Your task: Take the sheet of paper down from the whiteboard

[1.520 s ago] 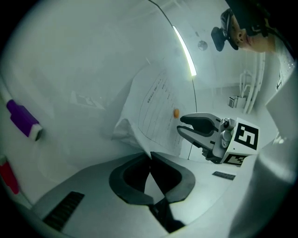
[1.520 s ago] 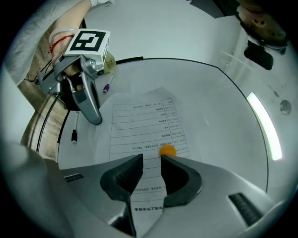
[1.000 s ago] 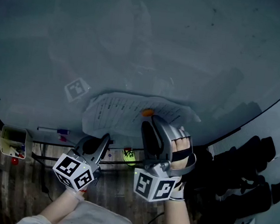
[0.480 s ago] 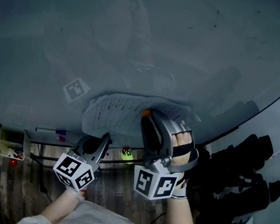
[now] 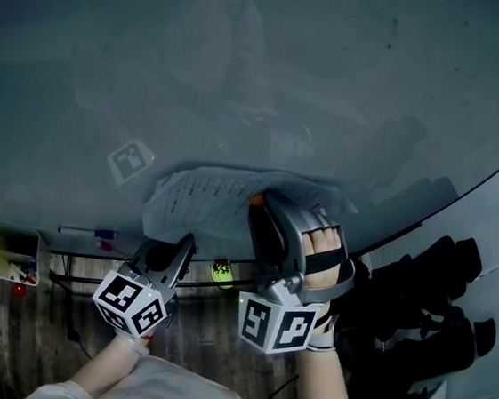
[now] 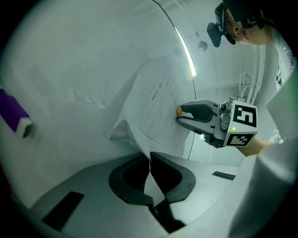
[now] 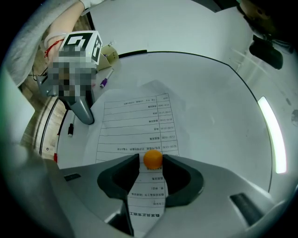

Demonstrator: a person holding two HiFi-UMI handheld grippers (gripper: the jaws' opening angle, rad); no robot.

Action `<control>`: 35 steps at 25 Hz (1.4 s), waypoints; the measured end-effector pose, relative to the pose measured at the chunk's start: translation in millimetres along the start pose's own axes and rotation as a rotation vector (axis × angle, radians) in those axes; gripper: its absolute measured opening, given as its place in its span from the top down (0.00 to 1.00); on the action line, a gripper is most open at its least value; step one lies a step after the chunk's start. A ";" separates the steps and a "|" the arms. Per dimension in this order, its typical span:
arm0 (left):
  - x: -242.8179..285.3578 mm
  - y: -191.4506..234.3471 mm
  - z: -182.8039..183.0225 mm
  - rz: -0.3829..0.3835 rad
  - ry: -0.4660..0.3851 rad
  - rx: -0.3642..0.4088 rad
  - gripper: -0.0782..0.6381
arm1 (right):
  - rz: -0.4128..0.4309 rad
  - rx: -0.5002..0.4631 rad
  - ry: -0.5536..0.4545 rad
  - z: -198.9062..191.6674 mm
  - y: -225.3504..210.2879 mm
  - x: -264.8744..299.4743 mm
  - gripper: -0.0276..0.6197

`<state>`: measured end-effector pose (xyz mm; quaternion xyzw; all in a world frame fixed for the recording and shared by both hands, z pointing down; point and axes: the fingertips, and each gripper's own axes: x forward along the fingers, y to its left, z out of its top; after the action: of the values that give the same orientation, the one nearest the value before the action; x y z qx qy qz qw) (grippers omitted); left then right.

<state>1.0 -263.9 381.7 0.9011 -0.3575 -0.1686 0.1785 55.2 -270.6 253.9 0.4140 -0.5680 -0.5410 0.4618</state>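
Fingers (image 6: 173,176) of L gripper (image 6: 150,155) on paper (image 6: 158,102)

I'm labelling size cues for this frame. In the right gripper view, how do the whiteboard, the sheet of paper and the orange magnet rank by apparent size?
1. whiteboard
2. sheet of paper
3. orange magnet, smallest even though it is nearest the camera

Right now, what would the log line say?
left gripper: shut on paper corner | right gripper: around orange magnet, grip unclear | paper on whiteboard
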 end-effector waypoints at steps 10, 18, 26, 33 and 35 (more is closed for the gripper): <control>2.8 -1.2 -0.5 -0.009 -0.012 -0.034 0.87 | 0.005 0.005 -0.004 0.4 -2.7 -0.4 0.75; 0.2 -4.4 1.2 -0.042 -0.028 -0.083 0.87 | 0.004 -0.002 0.012 -0.1 -3.3 -0.6 0.75; -0.4 -5.4 0.8 -0.055 -0.024 -0.079 0.87 | -0.005 0.004 0.013 0.0 -3.5 -1.0 0.75; -0.1 -6.1 -1.3 -0.055 -0.019 -0.086 0.87 | -0.013 0.007 0.007 -0.5 -3.2 -1.2 0.75; -0.4 -7.2 0.1 -0.048 -0.015 -0.091 0.87 | -0.012 0.008 0.006 -0.4 -3.1 -1.6 0.75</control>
<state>4.8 -258.7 378.5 0.8991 -0.3288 -0.1959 0.2125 55.8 -269.4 250.7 0.4210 -0.5661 -0.5404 0.4586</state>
